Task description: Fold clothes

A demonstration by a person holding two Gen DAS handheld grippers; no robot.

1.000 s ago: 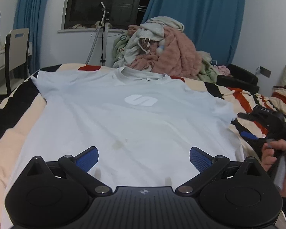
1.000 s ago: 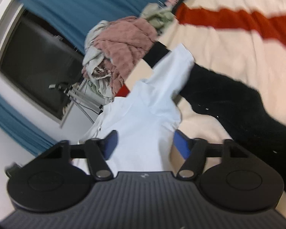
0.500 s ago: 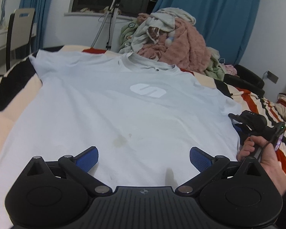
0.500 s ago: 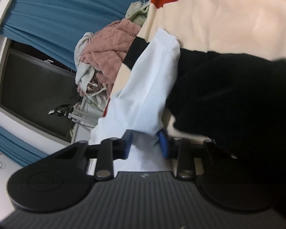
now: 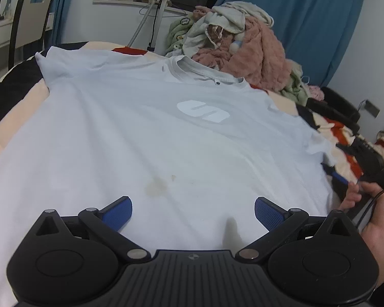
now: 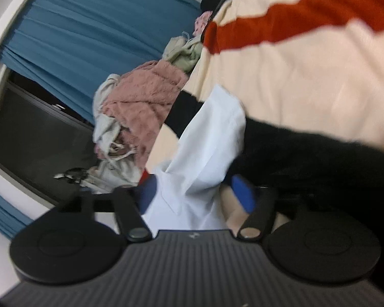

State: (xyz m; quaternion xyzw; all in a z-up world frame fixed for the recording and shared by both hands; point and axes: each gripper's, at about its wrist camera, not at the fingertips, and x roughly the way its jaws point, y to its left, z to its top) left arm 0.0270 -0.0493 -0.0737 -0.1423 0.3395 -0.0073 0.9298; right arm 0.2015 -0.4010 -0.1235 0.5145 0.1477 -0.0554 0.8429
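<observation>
— On the bed (image 5: pixel 2 138), what lies there?
— One pale shirt (image 5: pixel 151 138), spread flat with the front up, collar to the far side. A clothes pile (image 5: pixel 243 51) is behind the collar.
— Where is the left gripper (image 5: pixel 193 212)?
— Over the near hem, jaws spread wide, nothing between them.
— And the right gripper (image 6: pixel 194 192)?
— At the shirt's right sleeve (image 6: pixel 212 138). Its jaws have just been opening; the sleeve cloth is between them, but the pads do not press it.
</observation>
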